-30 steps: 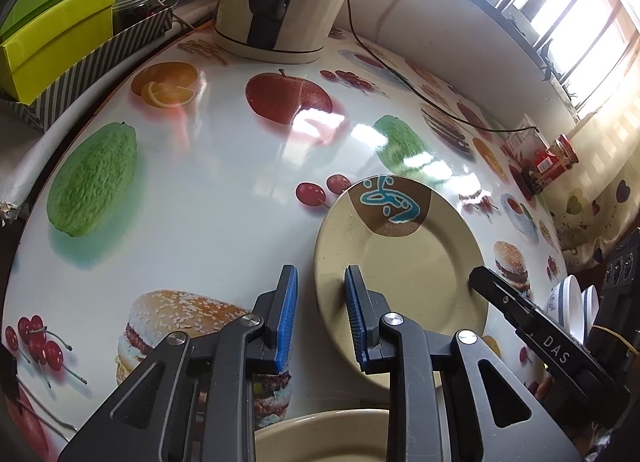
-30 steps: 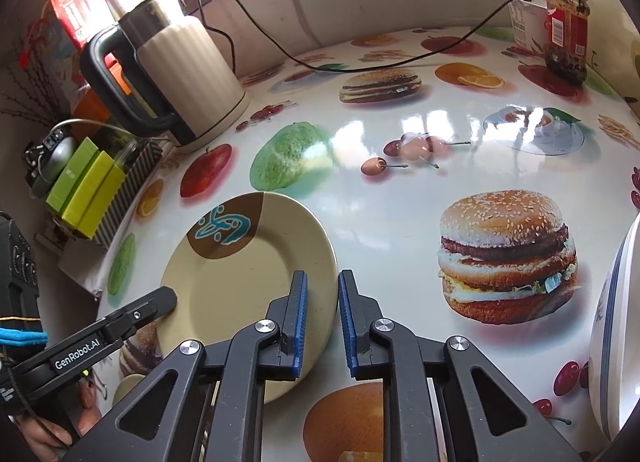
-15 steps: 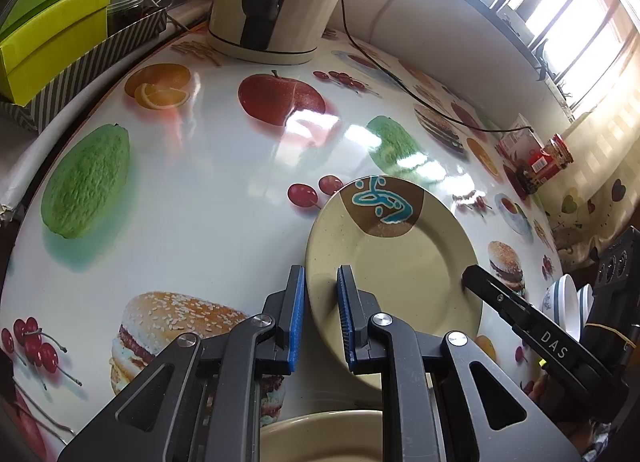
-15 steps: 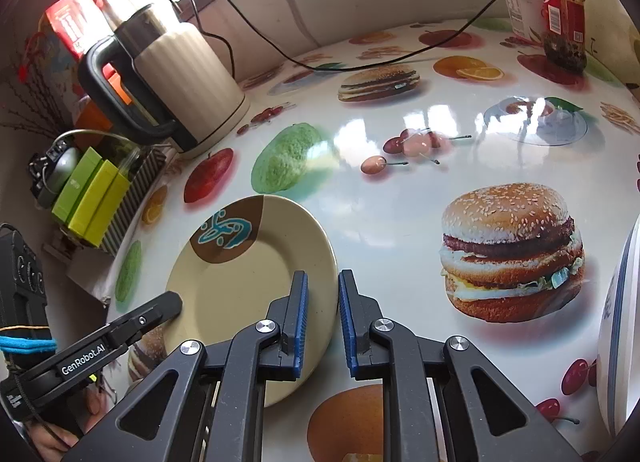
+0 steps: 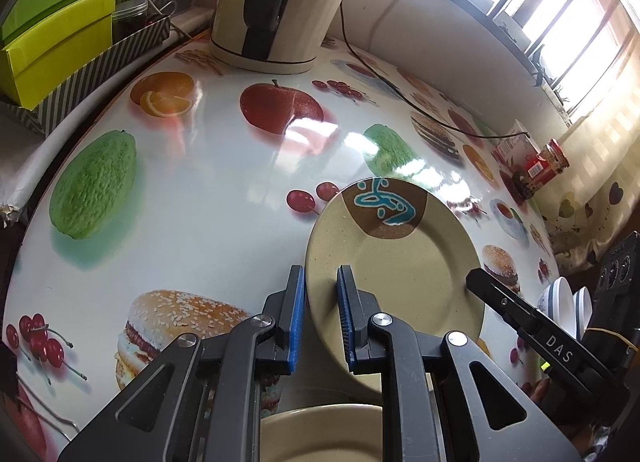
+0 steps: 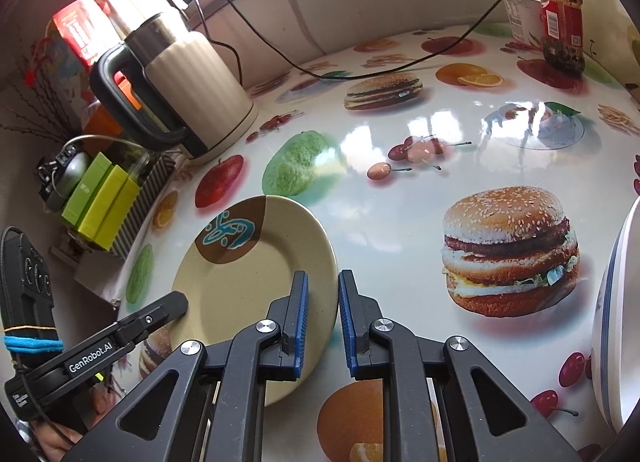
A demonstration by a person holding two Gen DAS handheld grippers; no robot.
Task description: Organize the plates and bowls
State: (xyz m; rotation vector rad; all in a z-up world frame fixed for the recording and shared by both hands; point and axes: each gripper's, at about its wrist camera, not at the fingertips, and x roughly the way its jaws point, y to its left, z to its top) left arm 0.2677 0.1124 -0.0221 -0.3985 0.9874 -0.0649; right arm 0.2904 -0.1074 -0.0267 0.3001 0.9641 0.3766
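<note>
Left gripper (image 5: 321,316): jaws have just been closing, now clamped on the near-left rim of the plate (image 5: 404,262).
Right gripper (image 6: 323,318): clamped on the plate's opposite rim.
Table (image 6: 400,222): under the plate.

wide bare stretch of tabletop (image 6: 400,222) lies past the beige plate (image 6: 248,282), nothing standing on it until the kettle (image 6: 192,90) at the far left, its black cord (image 6: 360,74) trailing along the back, and the red jar (image 6: 560,18) at the far right. striped box of green cartons (image 5: 60,46) blocks the left edge beyond the kettle. white bowls (image 6: 616,322) crowd the near right side, a beige bowl (image 5: 324,438) sits just under the left gripper (image 5: 322,318).
</note>
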